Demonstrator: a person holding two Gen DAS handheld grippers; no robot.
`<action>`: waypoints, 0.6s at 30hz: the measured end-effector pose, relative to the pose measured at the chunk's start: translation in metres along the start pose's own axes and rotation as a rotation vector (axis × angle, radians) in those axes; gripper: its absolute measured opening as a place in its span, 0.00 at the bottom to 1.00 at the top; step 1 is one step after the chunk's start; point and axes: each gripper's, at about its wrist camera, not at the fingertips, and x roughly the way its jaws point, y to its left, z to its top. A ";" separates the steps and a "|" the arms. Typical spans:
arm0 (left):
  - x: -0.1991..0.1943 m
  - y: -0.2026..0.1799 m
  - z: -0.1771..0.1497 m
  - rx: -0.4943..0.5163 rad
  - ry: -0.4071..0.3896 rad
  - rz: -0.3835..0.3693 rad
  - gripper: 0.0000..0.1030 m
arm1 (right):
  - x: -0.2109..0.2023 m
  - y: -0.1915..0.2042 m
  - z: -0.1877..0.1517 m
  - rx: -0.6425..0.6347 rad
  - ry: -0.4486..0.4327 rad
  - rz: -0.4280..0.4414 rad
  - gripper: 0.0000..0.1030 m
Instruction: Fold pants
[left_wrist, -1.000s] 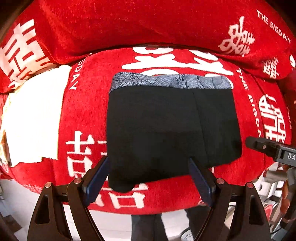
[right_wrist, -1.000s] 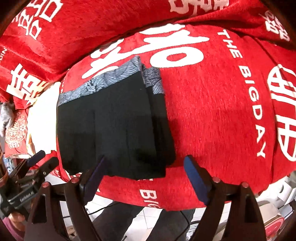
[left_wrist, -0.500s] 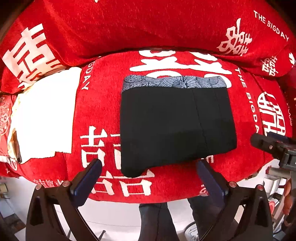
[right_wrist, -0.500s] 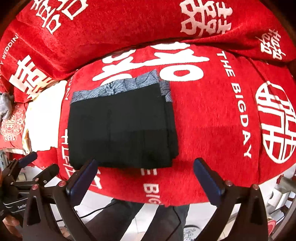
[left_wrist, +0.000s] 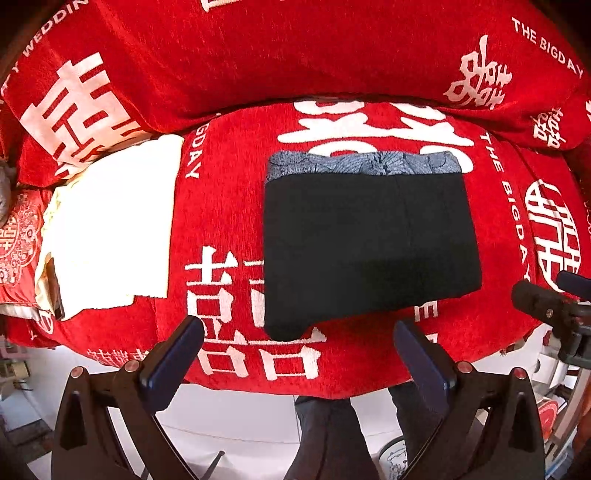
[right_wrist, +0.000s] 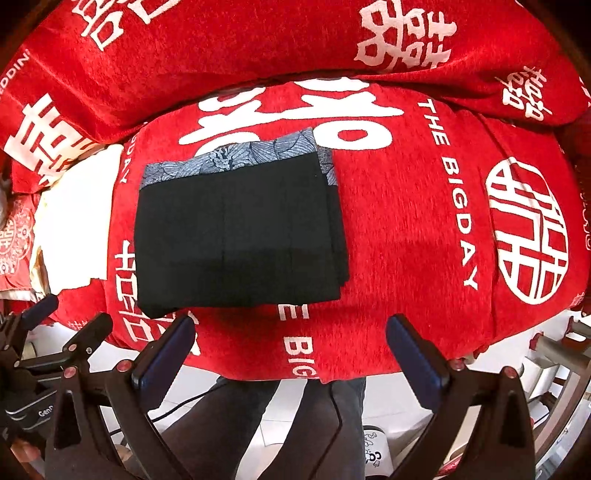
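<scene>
The black pants (left_wrist: 369, 247) lie folded into a flat rectangle on the red cushion (left_wrist: 229, 206), with a grey-blue patterned waistband (left_wrist: 362, 164) along the far edge. They also show in the right wrist view (right_wrist: 236, 236). My left gripper (left_wrist: 297, 341) is open and empty, hovering off the cushion's front edge, just short of the pants. My right gripper (right_wrist: 290, 339) is open and empty, back from the front edge and right of the pants. Each gripper shows at the edge of the other's view, the right one (left_wrist: 550, 310) and the left one (right_wrist: 33, 332).
A white folded cloth (left_wrist: 110, 221) lies on the cushion to the left of the pants. A red back cushion (left_wrist: 295, 48) with white characters rises behind. The person's dark-trousered legs (right_wrist: 280, 424) and a white tiled floor are below the front edge.
Both grippers have pulled back toward me and away from the pants, which now look smaller and lie untouched. Both stay open.
</scene>
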 end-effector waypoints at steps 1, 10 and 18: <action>-0.001 0.001 0.001 -0.002 -0.003 0.001 1.00 | -0.001 0.002 0.000 -0.005 0.001 -0.005 1.00; 0.000 0.005 0.003 -0.018 -0.002 -0.015 1.00 | -0.002 0.015 0.005 -0.045 0.009 -0.028 1.00; 0.000 0.005 0.003 -0.016 -0.001 -0.017 1.00 | -0.002 0.020 0.007 -0.058 0.011 -0.038 1.00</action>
